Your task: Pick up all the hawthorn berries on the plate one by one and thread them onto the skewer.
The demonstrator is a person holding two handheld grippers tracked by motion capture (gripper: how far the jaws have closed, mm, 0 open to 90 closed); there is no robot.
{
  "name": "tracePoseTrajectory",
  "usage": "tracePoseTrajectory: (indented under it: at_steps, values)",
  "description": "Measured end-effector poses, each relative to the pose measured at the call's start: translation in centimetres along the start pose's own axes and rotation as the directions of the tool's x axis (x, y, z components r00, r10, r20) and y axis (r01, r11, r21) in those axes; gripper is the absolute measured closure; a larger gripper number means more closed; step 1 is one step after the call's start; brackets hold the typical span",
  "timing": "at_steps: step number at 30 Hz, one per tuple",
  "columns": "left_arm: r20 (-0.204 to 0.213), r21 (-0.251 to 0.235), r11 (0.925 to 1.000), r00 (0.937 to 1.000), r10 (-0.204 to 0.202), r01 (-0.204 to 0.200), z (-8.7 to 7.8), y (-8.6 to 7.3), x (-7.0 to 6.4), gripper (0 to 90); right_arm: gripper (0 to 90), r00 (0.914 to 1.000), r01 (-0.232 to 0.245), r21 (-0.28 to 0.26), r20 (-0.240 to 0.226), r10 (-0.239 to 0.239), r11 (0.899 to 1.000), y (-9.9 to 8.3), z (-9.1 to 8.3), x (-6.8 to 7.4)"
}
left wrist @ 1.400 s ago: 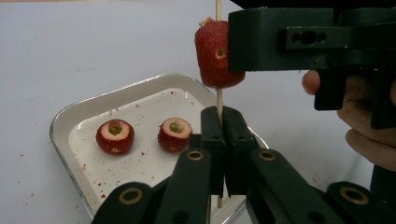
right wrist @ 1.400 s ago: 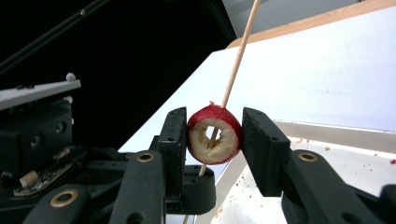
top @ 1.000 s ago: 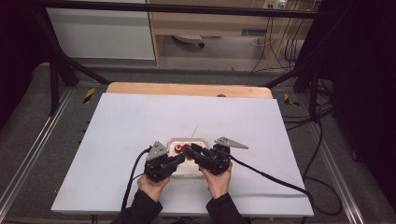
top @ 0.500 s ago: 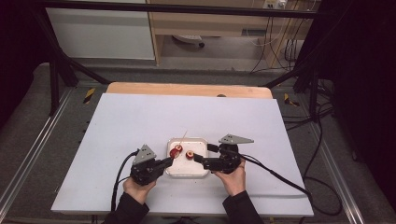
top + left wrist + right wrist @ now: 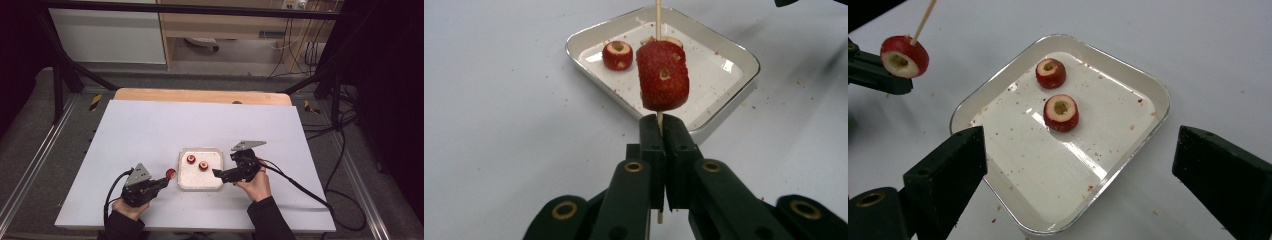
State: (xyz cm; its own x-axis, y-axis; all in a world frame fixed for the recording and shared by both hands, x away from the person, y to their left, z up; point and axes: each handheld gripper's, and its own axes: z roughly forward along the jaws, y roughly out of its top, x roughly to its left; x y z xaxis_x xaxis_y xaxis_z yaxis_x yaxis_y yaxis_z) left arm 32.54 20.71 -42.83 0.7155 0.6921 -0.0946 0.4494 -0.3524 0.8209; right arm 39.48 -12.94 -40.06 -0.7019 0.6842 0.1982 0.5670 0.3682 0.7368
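Red speckled fruit piece (image 5: pixel 663 75) on a pale wooden skewer (image 5: pixel 657 17), two red pale-centred pieces (image 5: pixel 1061 112) in a white silver-rimmed tray (image 5: pixel 1013 197), black gripper jaws, white tabletop (image 5: pixel 150 130) with a light wood far edge.

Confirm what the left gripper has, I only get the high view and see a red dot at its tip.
Observer: The left gripper is clamped on a thin wooden skewer with one strawberry piece threaded on it, just above the jaws.
Operator: Tray contents?
Observer: Two cored strawberry pieces, one nearer the tray's far corner and one beside it, apart from each other, with red crumbs scattered around.
Operator: Right gripper?
Observer: The right gripper is wide open above the tray, holding nothing.
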Motion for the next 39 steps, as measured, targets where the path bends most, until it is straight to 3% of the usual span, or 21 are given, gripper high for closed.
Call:
tracePoseTrajectory:
  at_steps: [4,10,20,31,39]
  values:
    - [0.001,0.013,0.9999,1.0000,0.006,-0.006,-0.2,-0.3,0.4,87.8,8.9,0.9994,0.035,0.074,-0.002,-0.035,0.997,1.2,0.6,0.2]
    - [0.003,0.026,0.9995,0.9999,0.016,-0.016,-0.2,-0.6,0.4,87.8,14.3,0.9964,0.085,0.158,-0.018,-0.083,0.984,3.1,2.0,0.6]
    - [0.011,0.040,0.9990,0.9998,0.018,-0.018,0.0,-0.7,0.5,87.7,24.9,0.9920,0.126,0.287,-0.050,-0.116,0.950,5.3,5.2,1.4]
    - [0.011,0.045,0.9988,0.9998,0.016,-0.017,0.1,-0.7,0.6,87.8,43.4,0.9927,0.119,0.403,-0.067,-0.100,0.908,6.0,7.8,0.9]
    - [0.014,0.048,0.9987,0.9997,0.018,-0.018,0.2,-0.7,0.6,87.7,52.7,0.9951,0.088,0.444,-0.081,-0.058,0.892,6.1,8.6,0.3]
